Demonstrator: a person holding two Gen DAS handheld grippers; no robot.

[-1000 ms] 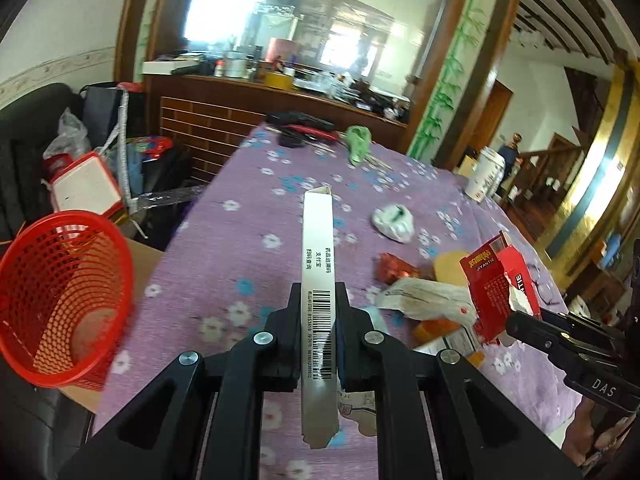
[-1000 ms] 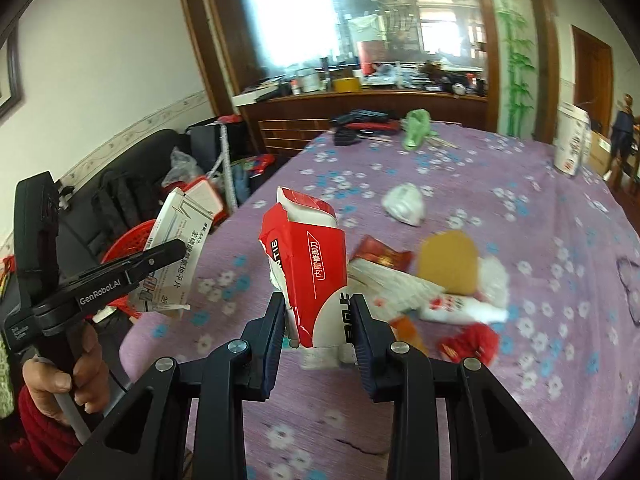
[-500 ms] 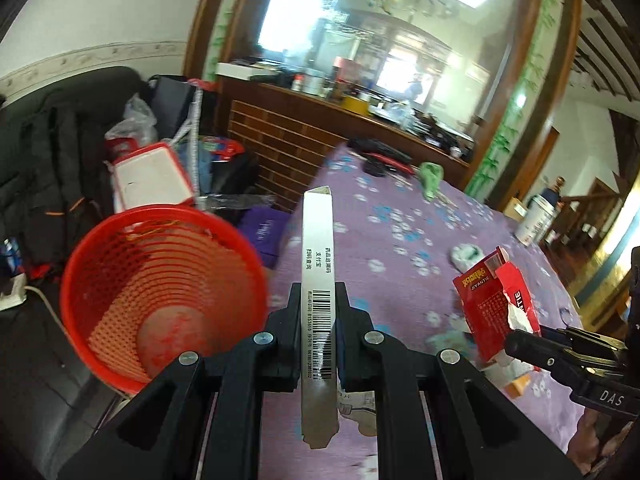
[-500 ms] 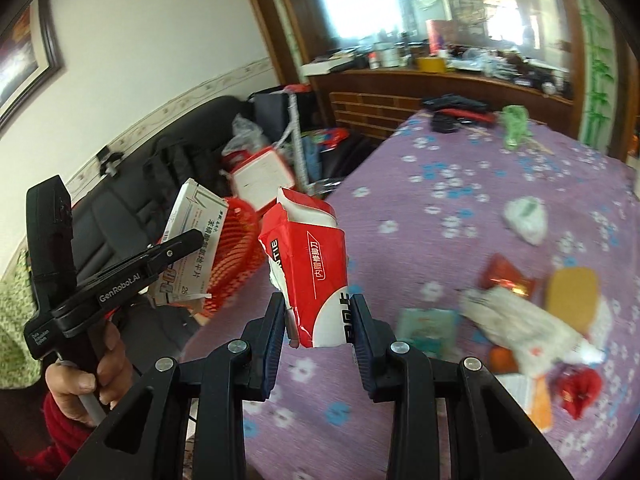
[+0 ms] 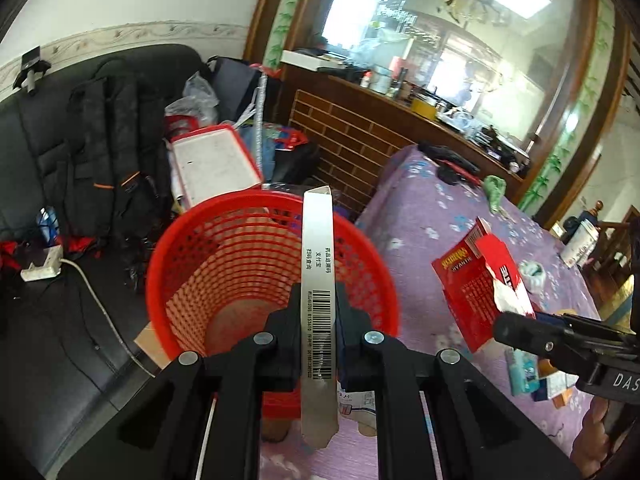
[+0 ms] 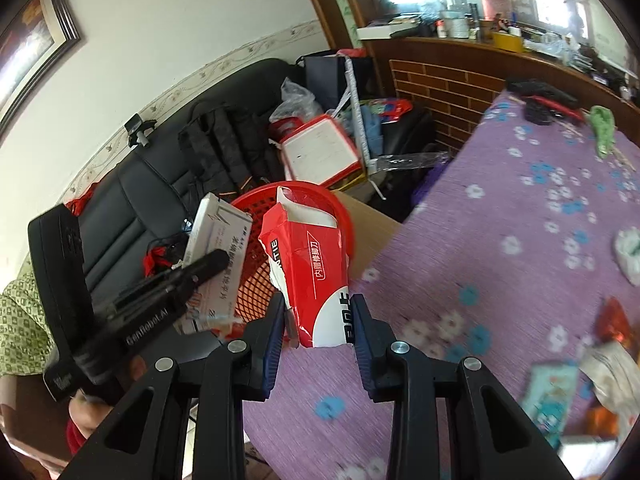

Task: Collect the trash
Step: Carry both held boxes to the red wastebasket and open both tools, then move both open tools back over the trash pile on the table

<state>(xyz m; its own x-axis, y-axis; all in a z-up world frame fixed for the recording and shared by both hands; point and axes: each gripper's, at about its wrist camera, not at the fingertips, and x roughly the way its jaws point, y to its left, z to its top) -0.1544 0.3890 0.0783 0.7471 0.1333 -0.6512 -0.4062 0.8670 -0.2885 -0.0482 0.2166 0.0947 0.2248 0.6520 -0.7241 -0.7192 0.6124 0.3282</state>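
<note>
Black left tool (image 5: 318,312) tilts downward, clamped on a flat white carton (image 5: 318,264) above the red mesh basket (image 5: 208,264); right tool (image 6: 318,320) grips a torn red box (image 6: 312,272) beside the desk (image 6: 500,240) edge.

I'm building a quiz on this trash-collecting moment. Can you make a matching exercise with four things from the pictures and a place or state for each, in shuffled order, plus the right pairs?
Things:
1. white flat box
2. torn red box
3. red mesh basket
4. green crumpled piece

Places or states:
A. lying near the far end of the purple flowered tablecloth
B. clamped edge-on in the left gripper
C. standing beside the table, next to the black sofa
D. gripped between the pads of the right gripper

Pairs: 1-B, 2-D, 3-C, 4-A
</note>
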